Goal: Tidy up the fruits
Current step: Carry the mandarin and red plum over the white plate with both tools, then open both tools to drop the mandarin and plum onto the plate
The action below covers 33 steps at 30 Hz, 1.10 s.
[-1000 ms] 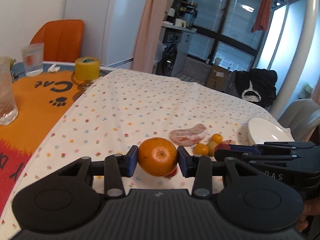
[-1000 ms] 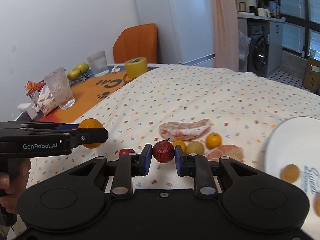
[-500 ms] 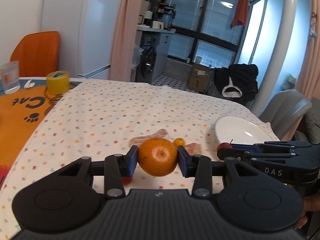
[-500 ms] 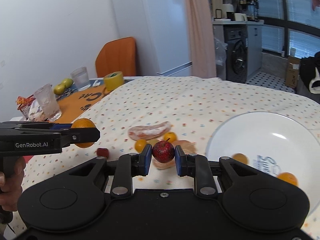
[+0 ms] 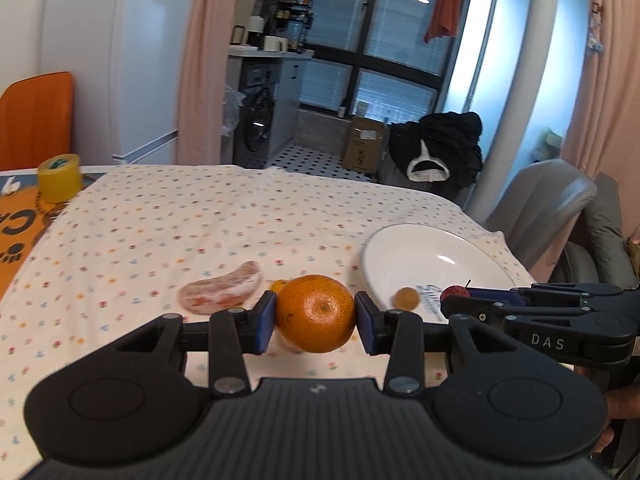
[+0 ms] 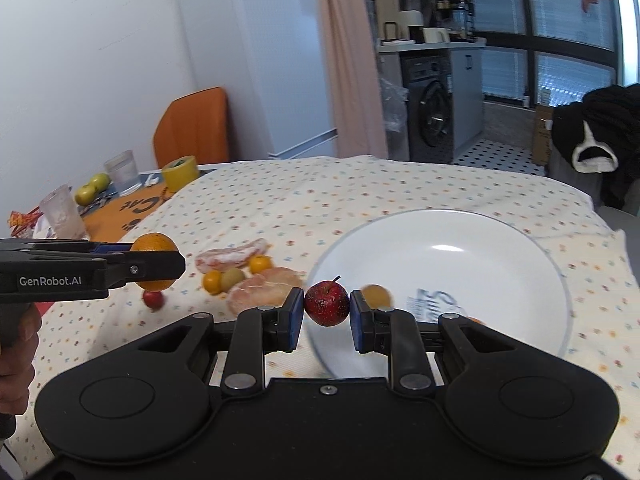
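Observation:
My left gripper (image 5: 315,322) is shut on an orange (image 5: 315,313), held above the flowered cloth just left of the white plate (image 5: 448,246). My right gripper (image 6: 326,317) is shut on a small red apple (image 6: 326,303) over the near left rim of the plate (image 6: 480,240). A small brownish fruit (image 6: 376,295) lies in the plate. On the cloth left of the plate lie peeled pomelo pieces (image 6: 232,254), two small oranges (image 6: 259,264), a green fruit (image 6: 233,277) and a small red fruit (image 6: 153,298).
A yellow tape roll (image 6: 180,172), drinking glasses (image 6: 122,172), green fruits (image 6: 92,189) and a snack bag (image 6: 22,224) stand on the orange mat at the far left. An orange chair (image 6: 192,128) is behind; a grey chair (image 5: 548,204) is at the right.
Both grippers have swung right with their fruit toward the plate. The plate now fills much of the right wrist view, with the apple over its rim.

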Available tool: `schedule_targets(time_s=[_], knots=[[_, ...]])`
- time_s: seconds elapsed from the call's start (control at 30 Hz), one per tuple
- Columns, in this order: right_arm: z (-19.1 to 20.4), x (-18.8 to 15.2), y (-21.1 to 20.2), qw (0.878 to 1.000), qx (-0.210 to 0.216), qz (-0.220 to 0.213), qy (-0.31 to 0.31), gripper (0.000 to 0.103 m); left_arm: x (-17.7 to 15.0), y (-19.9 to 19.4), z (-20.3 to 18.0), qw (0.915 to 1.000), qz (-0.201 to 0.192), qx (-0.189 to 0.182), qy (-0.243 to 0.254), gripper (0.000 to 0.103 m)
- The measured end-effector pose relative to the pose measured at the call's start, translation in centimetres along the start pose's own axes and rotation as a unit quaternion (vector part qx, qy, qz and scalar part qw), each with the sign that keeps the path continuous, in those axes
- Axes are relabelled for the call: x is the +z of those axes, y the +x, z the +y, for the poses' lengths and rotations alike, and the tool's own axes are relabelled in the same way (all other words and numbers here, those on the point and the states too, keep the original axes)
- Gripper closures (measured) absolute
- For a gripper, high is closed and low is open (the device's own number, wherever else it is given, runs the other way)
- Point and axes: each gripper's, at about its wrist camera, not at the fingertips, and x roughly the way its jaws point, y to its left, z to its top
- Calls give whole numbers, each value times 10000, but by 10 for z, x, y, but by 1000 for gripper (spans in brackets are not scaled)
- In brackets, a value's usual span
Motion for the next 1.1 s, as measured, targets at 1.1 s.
schedule_targets(time_s=[1.1], knots=[[-77,-22,-33,9974,-380,-181,585,53,-3,72,-91,9966,469,-508,448,57]])
